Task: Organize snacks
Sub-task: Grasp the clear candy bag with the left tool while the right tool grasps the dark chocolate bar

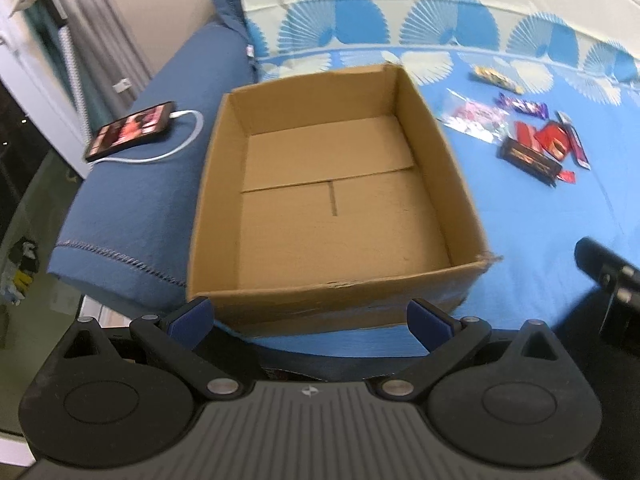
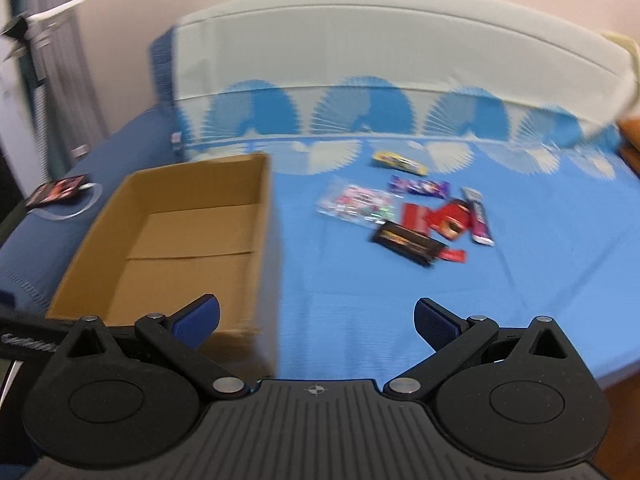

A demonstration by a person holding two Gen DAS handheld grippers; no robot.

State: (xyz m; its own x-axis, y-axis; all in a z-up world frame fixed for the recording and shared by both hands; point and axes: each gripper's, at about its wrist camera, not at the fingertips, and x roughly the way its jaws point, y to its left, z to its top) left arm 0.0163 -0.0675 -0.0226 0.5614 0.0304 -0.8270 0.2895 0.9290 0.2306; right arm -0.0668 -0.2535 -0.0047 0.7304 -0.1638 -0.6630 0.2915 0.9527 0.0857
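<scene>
Left hand-held gripper (image 1: 310, 314): released, nothing between its blue pads; you hold it over the near rim of the box.

Right hand-held gripper (image 2: 316, 320): released, nothing held; you hold it above bare bed, well short of the snacks.

Box (image 1: 460, 184): cardboard, nothing inside, near corner torn. Risk: it looks light, so a nudge from your left hand-held gripper could slide it on the sheet.

Snacks (image 2: 412, 216): a loose heap on the bed (image 2: 520, 300), right of the box and apart from it. The black bar (image 2: 408, 242) overlaps the red packets (image 2: 440, 220). Risk: pinch there and you may lift two, or drop one short of the box. The clear bag (image 2: 356, 202) looks slippery.

Phone (image 1: 130, 130): on its cable (image 1: 176, 148) on the blue blanket left of the box. Risk: a wide left swing could snag it.
</scene>
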